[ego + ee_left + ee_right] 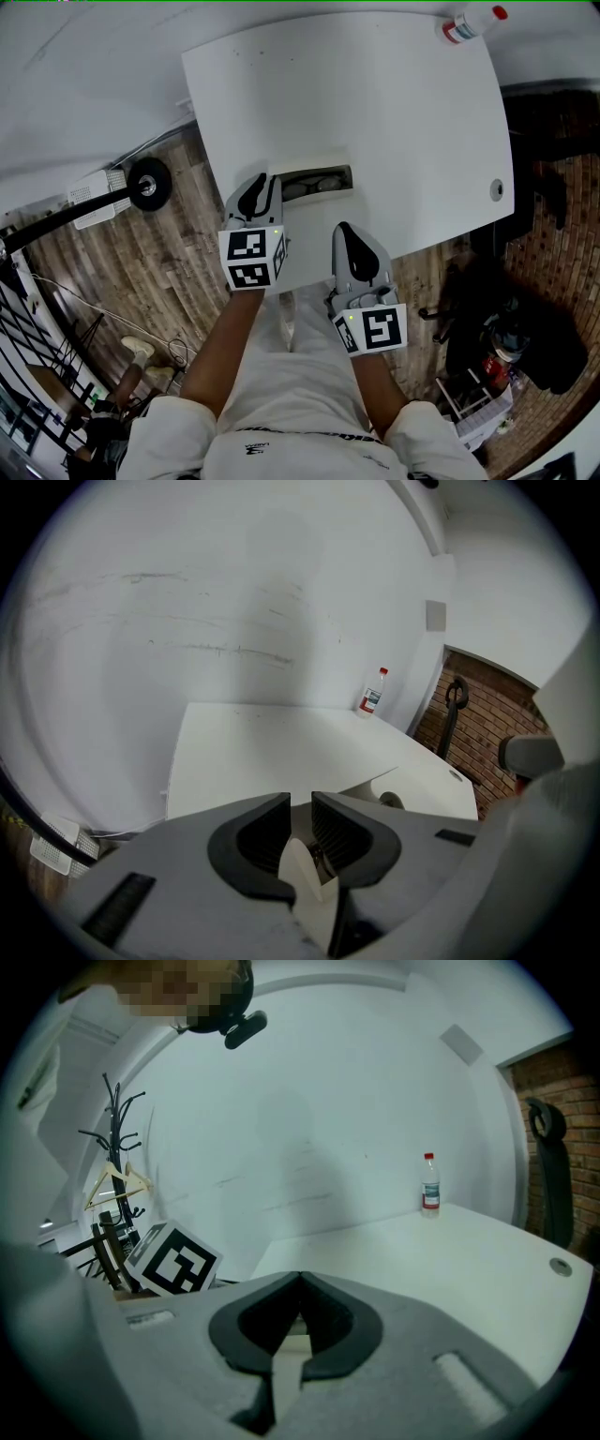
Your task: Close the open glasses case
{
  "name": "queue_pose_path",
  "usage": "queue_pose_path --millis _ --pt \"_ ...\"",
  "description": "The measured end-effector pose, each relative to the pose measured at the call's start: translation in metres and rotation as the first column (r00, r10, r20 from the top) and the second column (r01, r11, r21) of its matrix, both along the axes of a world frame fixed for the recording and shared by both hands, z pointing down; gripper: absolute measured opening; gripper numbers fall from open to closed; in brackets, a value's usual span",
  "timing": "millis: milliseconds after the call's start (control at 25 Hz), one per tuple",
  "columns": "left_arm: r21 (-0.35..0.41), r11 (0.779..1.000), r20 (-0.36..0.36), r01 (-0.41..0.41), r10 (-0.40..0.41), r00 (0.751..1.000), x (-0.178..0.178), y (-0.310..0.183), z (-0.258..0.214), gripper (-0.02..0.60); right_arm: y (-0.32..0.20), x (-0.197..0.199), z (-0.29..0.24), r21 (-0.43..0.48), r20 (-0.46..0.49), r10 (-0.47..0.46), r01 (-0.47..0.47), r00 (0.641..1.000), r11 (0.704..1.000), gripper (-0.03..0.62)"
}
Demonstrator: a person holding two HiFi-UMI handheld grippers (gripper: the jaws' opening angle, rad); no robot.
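Observation:
The open glasses case (312,161) lies near the front edge of the white table (394,103), with dark glasses (317,184) showing inside. My left gripper (265,184) is at the case's left end. In the left gripper view its jaws (300,806) stand a narrow slit apart around a cream piece of the case (307,878), and the lid (380,782) rises to the right. My right gripper (343,229) hovers at the table's front edge, right of the case. Its tips (300,1277) meet. A cream strip (289,1365) shows behind them; whether it is held I cannot tell.
A plastic bottle with a red cap (473,23) lies at the table's far right corner. A round cable hole (496,188) sits near the right edge. Bags and a wire rack (487,375) crowd the wooden floor on the right, and a wheeled stand (148,183) is at the left.

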State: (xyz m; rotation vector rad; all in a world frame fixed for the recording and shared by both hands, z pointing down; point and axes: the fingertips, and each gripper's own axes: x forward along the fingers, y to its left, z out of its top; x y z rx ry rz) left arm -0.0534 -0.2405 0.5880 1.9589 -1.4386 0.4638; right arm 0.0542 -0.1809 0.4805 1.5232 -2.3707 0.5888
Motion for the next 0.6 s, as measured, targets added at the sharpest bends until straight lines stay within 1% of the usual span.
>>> queue_pose_path --millis 600 --pt "-0.008 1.000 0.002 -0.022 0.022 1.000 0.0041 -0.0013 0.0056 0.060 0.0027 0.0020 0.0076 -0.021 0.004 0.015 -0.015 1.000 1.000 -0.002"
